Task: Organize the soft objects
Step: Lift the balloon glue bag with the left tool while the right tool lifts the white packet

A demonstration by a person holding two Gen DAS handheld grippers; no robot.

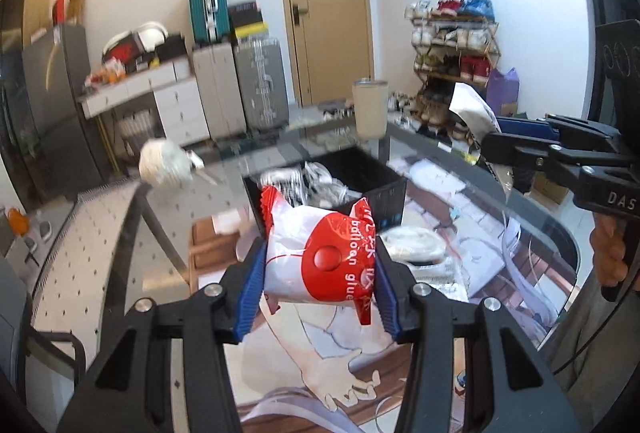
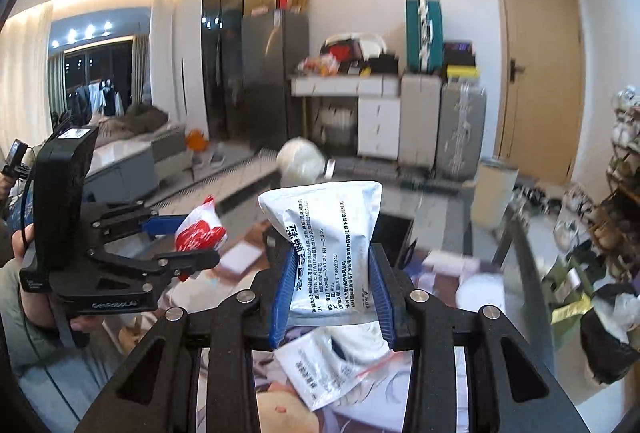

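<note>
Left wrist view shows the left tongs [image 1: 318, 273] clamped across a red pouch [image 1: 320, 257], held clear above the tabletop [image 1: 520, 233], probably for the black bin [image 1: 376, 193] at twelve o'clock. Right tongs [image 2: 331, 287] pinch a white sachet [image 2: 326, 245] likewise.

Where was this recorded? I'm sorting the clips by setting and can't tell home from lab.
Most likely a lived-in home, perhaps a studio flat: a loaded shoe rack by the door, stacked suitcases, and a bed near the window.
</note>
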